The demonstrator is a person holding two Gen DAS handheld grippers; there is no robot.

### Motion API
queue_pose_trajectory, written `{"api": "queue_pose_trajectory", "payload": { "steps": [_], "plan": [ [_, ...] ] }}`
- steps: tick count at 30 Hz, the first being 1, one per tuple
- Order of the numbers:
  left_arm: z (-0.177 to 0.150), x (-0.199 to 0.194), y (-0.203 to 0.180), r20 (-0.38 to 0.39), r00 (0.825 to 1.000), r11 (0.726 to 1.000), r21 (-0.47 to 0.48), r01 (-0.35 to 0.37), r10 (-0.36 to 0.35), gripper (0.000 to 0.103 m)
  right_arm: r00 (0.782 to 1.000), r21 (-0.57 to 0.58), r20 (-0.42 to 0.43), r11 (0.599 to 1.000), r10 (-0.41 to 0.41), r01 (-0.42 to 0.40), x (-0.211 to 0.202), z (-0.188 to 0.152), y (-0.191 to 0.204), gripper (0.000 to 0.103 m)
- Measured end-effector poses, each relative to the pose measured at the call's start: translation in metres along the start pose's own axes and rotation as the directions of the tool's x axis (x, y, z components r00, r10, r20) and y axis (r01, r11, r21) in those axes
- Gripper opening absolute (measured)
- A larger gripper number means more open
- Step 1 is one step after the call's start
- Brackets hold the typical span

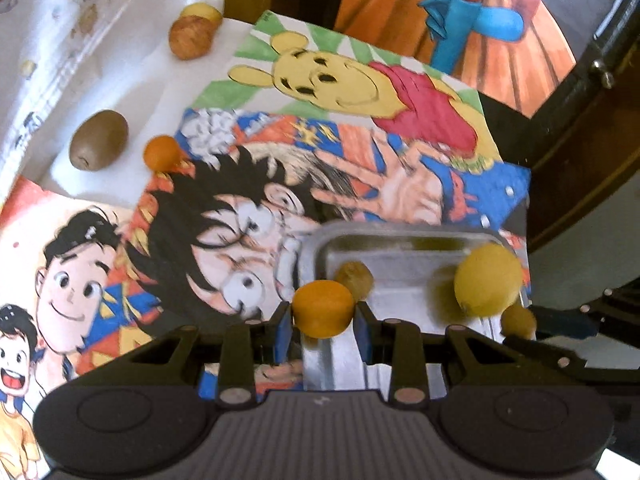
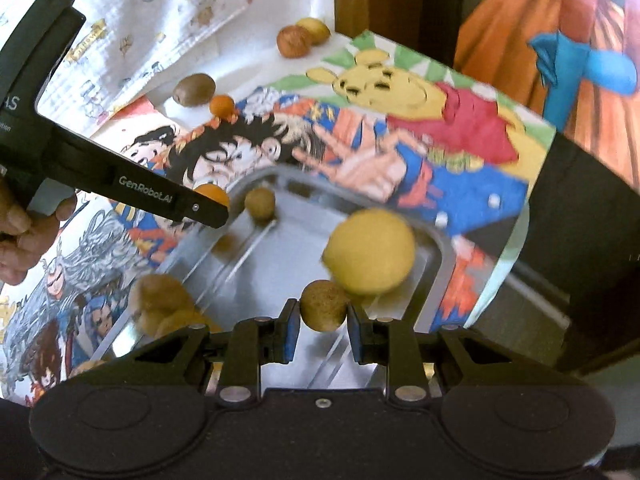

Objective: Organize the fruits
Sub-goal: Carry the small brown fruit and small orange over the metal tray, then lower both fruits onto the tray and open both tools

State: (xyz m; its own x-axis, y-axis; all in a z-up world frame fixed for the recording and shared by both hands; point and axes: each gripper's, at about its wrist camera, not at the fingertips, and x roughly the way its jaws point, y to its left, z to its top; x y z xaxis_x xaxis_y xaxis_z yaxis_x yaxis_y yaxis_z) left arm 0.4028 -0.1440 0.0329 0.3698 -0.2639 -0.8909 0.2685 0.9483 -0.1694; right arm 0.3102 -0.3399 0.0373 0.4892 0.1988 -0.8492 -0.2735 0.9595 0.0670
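Left gripper point(image 1: 323, 316) fingers clamped on a small orange fruit point(image 1: 323, 307); right gripper point(image 2: 323, 317) fingers clamped on a small brown fruit point(image 2: 323, 305). Metal tray point(image 2: 442, 264) lies just beyond both fingertips, with a yellow lemon point(image 2: 370, 250) beyond the right fingers.

Lemon point(image 2: 370, 251) motion-blurred, tray point(image 1: 316, 252) near end hidden behind claw point(image 1: 323, 322)
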Motion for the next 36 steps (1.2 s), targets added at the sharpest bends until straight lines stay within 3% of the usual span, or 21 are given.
{"api": "queue_pose_trajectory", "payload": {
  "steps": [6, 13, 33, 36],
  "plan": [
    [-0.016, 0.007, -0.016, -0.034, 0.999, 0.999, 0.036, -0.014, 0.015, 0.036, 0.999, 0.035, -0.038, 0.999, 0.013, -0.012, 0.004, -0.020, 0.001, 0.027],
    [-0.020, 0.008, -0.027, -0.022, 0.999, 0.997, 0.070, -0.036, 0.038, 0.036, 0.998, 0.081, -0.050, 0.996, 0.028, -0.024, 0.005, -0.032, -0.002, 0.027],
    [-0.027, 0.016, -0.045, -0.066, 0.995, 0.992, 0.109, -0.063, 0.071, 0.037, 0.998, 0.145, -0.056, 0.989, 0.017, -0.009, 0.001, -0.042, -0.005, 0.031],
    [-0.027, 0.016, -0.046, -0.078, 0.994, 0.992, 0.100, -0.073, 0.081, 0.040, 0.998, 0.168, -0.054, 0.986, 0.016, -0.007, -0.001, -0.043, -0.006, 0.032]
  ]
}}
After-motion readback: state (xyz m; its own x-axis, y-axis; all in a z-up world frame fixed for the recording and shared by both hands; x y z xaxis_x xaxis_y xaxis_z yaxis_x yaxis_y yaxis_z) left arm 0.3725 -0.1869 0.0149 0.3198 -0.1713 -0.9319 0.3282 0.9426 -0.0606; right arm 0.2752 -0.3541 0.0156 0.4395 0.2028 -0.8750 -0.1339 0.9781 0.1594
